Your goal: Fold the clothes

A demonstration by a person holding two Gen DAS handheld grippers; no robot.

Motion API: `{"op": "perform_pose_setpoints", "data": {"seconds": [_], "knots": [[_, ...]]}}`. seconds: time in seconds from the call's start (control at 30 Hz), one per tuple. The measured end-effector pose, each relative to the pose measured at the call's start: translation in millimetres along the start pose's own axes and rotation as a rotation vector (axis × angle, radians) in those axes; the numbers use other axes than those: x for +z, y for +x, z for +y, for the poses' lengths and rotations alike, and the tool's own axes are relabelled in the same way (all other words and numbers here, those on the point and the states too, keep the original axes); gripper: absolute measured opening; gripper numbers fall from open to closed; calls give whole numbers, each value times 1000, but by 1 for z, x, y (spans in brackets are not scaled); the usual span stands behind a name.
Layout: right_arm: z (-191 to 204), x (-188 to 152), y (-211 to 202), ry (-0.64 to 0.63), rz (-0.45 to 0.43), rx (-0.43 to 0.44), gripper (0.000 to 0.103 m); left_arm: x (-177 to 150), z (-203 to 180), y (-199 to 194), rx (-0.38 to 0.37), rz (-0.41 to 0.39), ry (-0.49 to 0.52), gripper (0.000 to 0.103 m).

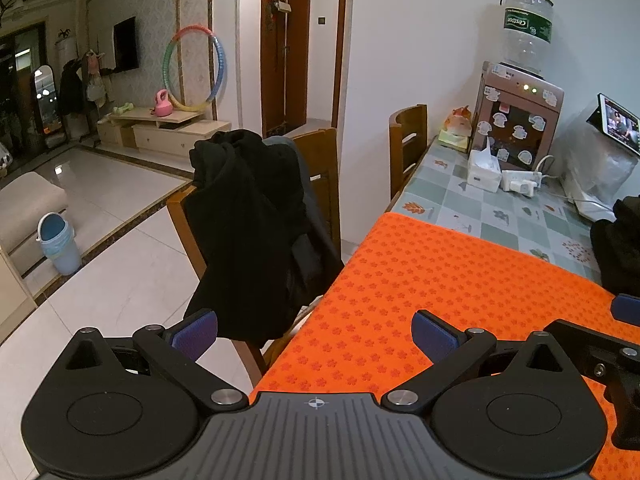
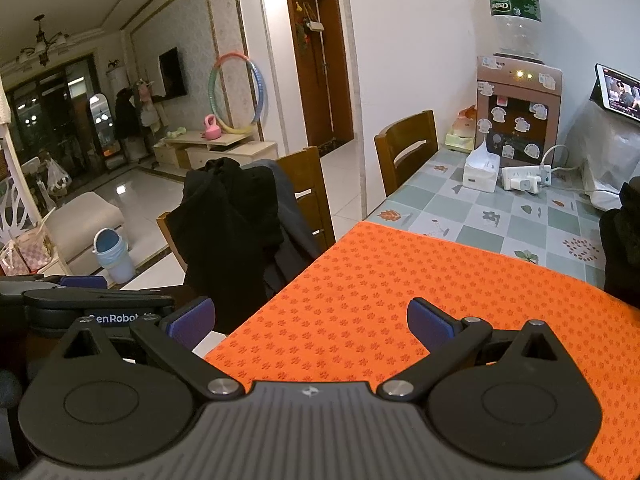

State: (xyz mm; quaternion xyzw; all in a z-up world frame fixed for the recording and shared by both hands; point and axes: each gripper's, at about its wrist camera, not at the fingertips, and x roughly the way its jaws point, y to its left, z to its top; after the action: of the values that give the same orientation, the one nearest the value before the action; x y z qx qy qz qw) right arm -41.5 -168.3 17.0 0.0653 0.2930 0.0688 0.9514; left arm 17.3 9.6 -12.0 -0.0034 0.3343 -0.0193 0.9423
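Note:
Black clothes (image 1: 248,232) hang in a heap over the back of a wooden chair (image 1: 320,184) at the table's left side. In the right wrist view the same black clothes (image 2: 228,240) show on that chair. An orange patterned mat (image 1: 440,280) covers the near part of the table. A second dark garment (image 1: 618,248) lies at the mat's right edge, also seen as a dark garment (image 2: 620,248) in the right wrist view. My left gripper (image 1: 316,334) is open and empty over the mat's left edge. My right gripper (image 2: 310,320) is open and empty above the orange mat (image 2: 440,300).
A second wooden chair (image 1: 408,140) stands further along the table. At the far end of the checked tablecloth (image 1: 500,208) are a water dispenser (image 1: 516,120), a tissue box (image 1: 484,172), a power strip (image 1: 520,182) and a tablet (image 1: 620,126). A lidded bin (image 1: 60,244) stands on the tiled floor.

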Motion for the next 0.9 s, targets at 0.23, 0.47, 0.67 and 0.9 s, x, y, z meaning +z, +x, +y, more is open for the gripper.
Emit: {"op": "perform_pose_setpoints", "data": {"seconds": [0.23,0.47,0.67,0.9], "knots": [[-3,1,2,2,3,-10,103,2,-2,4,-9,6,4,103],[-3,0,4,6,8,-21,103,3,-3,9,-17,14,9,103],[-5,1,7,12,11,-27,103,3,-4,11,-22,20,12,103],[-6,0,9,13,14,-29,103,3,-4,12,-24,26,11,103]]}}
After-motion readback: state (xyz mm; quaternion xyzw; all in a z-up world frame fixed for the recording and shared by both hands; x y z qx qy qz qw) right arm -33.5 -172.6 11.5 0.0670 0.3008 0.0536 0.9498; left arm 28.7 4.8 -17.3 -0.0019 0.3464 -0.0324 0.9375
